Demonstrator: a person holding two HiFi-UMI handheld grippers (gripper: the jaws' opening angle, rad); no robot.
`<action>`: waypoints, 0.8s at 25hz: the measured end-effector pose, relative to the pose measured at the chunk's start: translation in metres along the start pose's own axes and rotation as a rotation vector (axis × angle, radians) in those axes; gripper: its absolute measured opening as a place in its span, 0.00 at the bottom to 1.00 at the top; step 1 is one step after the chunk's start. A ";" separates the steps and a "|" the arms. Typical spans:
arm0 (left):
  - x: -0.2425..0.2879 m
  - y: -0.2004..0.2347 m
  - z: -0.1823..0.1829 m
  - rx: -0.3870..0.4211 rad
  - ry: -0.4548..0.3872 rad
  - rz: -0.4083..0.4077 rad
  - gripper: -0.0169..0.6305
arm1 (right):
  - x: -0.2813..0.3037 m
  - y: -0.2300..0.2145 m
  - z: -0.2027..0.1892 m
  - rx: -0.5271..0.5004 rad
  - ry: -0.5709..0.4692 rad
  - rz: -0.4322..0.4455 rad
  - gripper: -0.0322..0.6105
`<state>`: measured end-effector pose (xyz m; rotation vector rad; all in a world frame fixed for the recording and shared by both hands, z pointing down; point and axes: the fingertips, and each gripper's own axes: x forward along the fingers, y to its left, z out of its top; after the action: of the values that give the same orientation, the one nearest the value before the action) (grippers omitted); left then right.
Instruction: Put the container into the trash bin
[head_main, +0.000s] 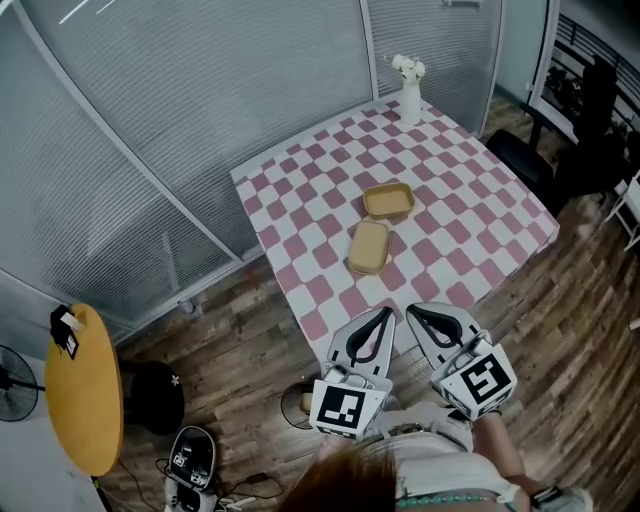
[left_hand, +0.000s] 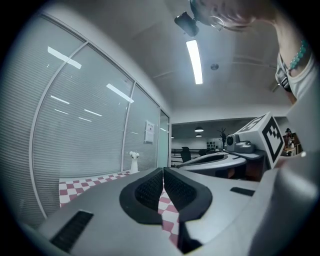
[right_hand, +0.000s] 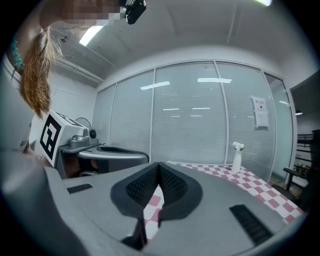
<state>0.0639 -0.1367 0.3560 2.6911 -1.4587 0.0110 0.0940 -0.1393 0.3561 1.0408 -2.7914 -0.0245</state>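
No wording could be read anywhere; a white paper notice hung on the glass wall, its print too small to make out; the same notice showed in the right gripper view, equally illegible; the left gripper bore a marker cube and the right gripper a second marker cube, both with black-and-white square patterns without letters.

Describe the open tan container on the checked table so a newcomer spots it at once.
Find the table with the pink-and-white checked cloth by the glass wall. Two tan rectangular pieces lie near its middle; the container is the one nearer the white vase. Unlike the flat-topped piece beside it, it shows a raised rim and a hollow inside.
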 end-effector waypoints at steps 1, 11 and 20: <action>-0.002 0.005 0.000 -0.004 0.002 0.004 0.05 | 0.004 0.002 0.001 -0.003 0.003 0.006 0.04; -0.027 0.038 -0.004 -0.001 -0.011 0.094 0.05 | 0.035 0.028 0.005 -0.044 0.008 0.076 0.04; -0.027 0.066 -0.005 -0.016 -0.004 0.192 0.05 | 0.063 0.032 0.015 -0.047 -0.028 0.168 0.04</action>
<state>-0.0058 -0.1501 0.3639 2.5294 -1.7048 0.0063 0.0242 -0.1564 0.3530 0.7993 -2.8783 -0.0841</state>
